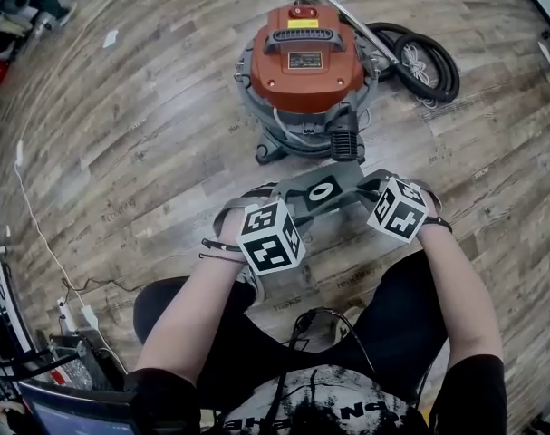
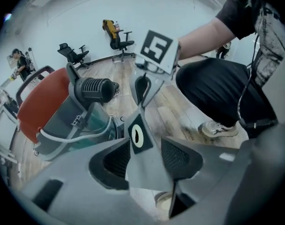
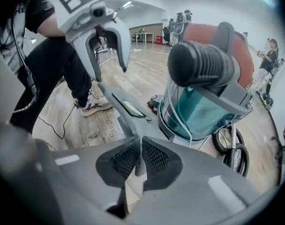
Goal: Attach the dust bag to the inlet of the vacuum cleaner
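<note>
The red-lidded vacuum cleaner (image 1: 303, 62) stands on the wood floor, its black ribbed inlet (image 1: 345, 143) facing me. I hold the grey dust bag (image 1: 322, 191), with its black collar and white oval hole, just in front of it. In the left gripper view, the left gripper (image 2: 144, 156) stands open with the bag (image 2: 142, 168) running between the jaws. The collar (image 2: 137, 134) is right of the inlet (image 2: 96, 89). In the right gripper view, the right gripper (image 3: 141, 159) is shut on the bag's edge (image 3: 123, 111), with the inlet (image 3: 201, 64) up to the right.
A coiled black hose (image 1: 419, 57) and a metal wand (image 1: 347, 12) lie behind the vacuum. Cables (image 1: 66, 279) and a laptop (image 1: 66, 410) sit at the lower left. My legs and shoe (image 2: 217, 129) are close below. Office chairs (image 2: 119, 39) stand by the far wall.
</note>
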{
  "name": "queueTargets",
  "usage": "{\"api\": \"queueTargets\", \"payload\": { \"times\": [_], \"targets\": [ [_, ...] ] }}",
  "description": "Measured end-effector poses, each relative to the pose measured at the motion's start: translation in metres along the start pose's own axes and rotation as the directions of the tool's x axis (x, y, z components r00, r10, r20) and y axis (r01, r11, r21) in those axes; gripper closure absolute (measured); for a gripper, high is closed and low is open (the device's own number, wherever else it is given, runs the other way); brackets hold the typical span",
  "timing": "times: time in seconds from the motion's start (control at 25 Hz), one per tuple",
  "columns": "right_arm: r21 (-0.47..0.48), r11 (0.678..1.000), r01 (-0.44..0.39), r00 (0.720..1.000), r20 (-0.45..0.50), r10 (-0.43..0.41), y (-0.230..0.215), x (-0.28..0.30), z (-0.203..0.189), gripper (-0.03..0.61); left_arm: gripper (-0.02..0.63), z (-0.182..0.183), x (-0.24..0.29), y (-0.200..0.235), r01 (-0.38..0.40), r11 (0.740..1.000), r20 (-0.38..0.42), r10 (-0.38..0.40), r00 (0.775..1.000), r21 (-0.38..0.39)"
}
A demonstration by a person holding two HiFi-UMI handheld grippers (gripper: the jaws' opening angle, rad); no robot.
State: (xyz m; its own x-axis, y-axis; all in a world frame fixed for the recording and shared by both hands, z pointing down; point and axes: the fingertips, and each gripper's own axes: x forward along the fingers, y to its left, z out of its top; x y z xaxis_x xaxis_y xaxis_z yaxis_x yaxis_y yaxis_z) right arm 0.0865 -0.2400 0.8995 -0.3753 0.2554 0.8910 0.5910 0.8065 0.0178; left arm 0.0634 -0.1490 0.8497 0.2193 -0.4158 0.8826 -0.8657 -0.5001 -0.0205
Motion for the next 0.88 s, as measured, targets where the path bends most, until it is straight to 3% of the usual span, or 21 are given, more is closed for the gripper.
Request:
{"api": "queueTargets", "payload": {
  "times": [0.32,0.52,0.56,0.64,0.68,0.88],
  "targets": [
    [0.129,0.990,-0.057,0.997,0.050,0.051,-0.001,-0.029,0.019,0.561,0.381,0.003,0.010,-0.017,0.047,0.999,-0.043,-0.046,0.998,0.022],
    [0.182,0.978,-0.100,0.994,0.067,0.089,0.001,-0.035,0.022,0.561,0.380,-0.011,0.018,-0.010,-0.014,1.000,-0.101,0.016,0.995,0.021],
    [0.182,0.978,-0.105,0.993,0.069,0.094,0.002,-0.036,0.022,0.561,0.406,-0.012,0.017,-0.004,-0.042,0.999,-0.113,0.045,0.993,0.028],
    [0.184,0.976,-0.116,0.992,0.079,0.103,0.003,-0.039,0.022,0.561,0.521,-0.014,0.015,0.006,-0.091,0.995,-0.126,0.097,0.987,0.050],
    [0.185,0.975,-0.122,0.991,0.086,0.107,0.003,-0.041,0.022,0.561,0.541,-0.014,0.015,0.010,-0.102,0.993,-0.126,0.109,0.986,0.060],
    [0.174,0.974,-0.144,0.987,0.098,0.129,0.009,-0.045,0.023,0.561,0.549,-0.014,0.017,0.013,-0.093,0.992,-0.132,0.104,0.986,0.084]
  ]
}}
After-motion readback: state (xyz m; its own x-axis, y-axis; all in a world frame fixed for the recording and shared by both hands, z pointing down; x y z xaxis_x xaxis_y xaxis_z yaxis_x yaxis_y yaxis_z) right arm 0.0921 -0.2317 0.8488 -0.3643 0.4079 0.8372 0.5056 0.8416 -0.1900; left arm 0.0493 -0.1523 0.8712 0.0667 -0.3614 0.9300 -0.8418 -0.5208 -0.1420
